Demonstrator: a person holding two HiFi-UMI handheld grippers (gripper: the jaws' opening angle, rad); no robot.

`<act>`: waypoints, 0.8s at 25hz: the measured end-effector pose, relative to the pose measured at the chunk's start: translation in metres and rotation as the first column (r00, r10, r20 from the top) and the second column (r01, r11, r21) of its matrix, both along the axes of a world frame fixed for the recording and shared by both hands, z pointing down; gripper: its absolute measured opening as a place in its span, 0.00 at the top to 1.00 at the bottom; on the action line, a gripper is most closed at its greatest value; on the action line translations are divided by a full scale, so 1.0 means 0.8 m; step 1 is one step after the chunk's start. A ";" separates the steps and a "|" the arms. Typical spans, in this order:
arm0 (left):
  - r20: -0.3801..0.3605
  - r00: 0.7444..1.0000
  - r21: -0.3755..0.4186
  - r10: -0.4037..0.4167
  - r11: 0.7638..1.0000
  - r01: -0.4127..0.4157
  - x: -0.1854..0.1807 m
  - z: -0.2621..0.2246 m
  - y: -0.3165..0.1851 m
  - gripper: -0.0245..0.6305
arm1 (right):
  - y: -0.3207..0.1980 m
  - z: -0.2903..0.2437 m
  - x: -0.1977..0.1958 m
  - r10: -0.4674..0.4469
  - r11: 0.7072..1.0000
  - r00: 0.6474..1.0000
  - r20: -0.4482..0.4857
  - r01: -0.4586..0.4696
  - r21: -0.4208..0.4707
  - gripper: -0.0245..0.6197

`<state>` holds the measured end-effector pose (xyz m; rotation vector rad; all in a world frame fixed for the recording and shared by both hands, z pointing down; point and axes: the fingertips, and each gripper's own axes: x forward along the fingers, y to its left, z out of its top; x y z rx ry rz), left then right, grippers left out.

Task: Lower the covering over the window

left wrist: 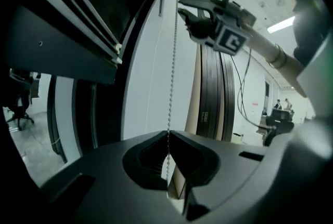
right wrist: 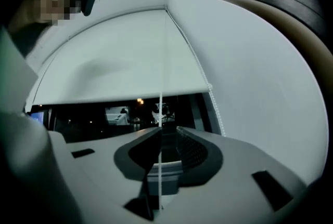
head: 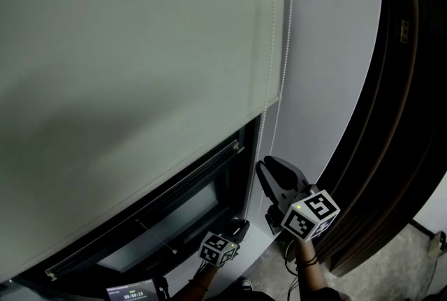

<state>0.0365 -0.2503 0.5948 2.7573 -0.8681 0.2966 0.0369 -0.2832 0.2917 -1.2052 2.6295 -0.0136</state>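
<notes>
A pale roller blind [head: 140, 48] hangs over most of the window, and dark glass [head: 174, 212] shows below its slanted bottom edge. The white bead chain [head: 278, 48] hangs along the blind's right side. My left gripper [head: 241, 224] is low down, its jaws shut on one strand of the chain [left wrist: 171, 62]. My right gripper [head: 264, 167] is higher up the chain and also shows in the left gripper view [left wrist: 195, 12]. Its jaws [right wrist: 167, 129] stand apart, with a chain strand [right wrist: 160, 108] running between them close to the left pad. The blind [right wrist: 119, 62] fills the view beyond them.
A white wall strip [head: 328, 48] lies right of the chain, with a dark wooden door frame [head: 391, 118] beyond it. The black window frame and its rail [head: 140, 219] run below the blind. A small lit screen [head: 130, 290] sits at the bottom edge.
</notes>
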 end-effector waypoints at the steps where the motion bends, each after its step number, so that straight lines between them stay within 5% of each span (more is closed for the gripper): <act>1: 0.023 1.000 -0.026 0.008 1.000 -0.007 0.000 0.016 0.008 0.95 | -0.001 -0.013 -0.004 -0.010 1.000 1.000 -0.004 0.010 0.019 0.85; 7: 0.084 0.996 -0.165 0.005 0.986 0.009 -0.020 0.083 0.046 0.95 | 0.002 -0.076 -0.019 -0.091 0.991 0.996 0.016 0.089 0.097 0.85; 14: 0.093 0.996 -0.177 0.003 0.984 0.014 -0.025 0.088 0.039 0.95 | 0.015 -0.088 -0.009 -0.159 0.983 0.981 0.114 0.147 0.107 0.85; 20: 0.090 0.996 -0.177 0.016 0.984 0.000 -0.021 0.088 0.035 0.95 | 0.010 -0.083 -0.026 -0.156 0.984 0.987 0.030 0.153 0.087 0.85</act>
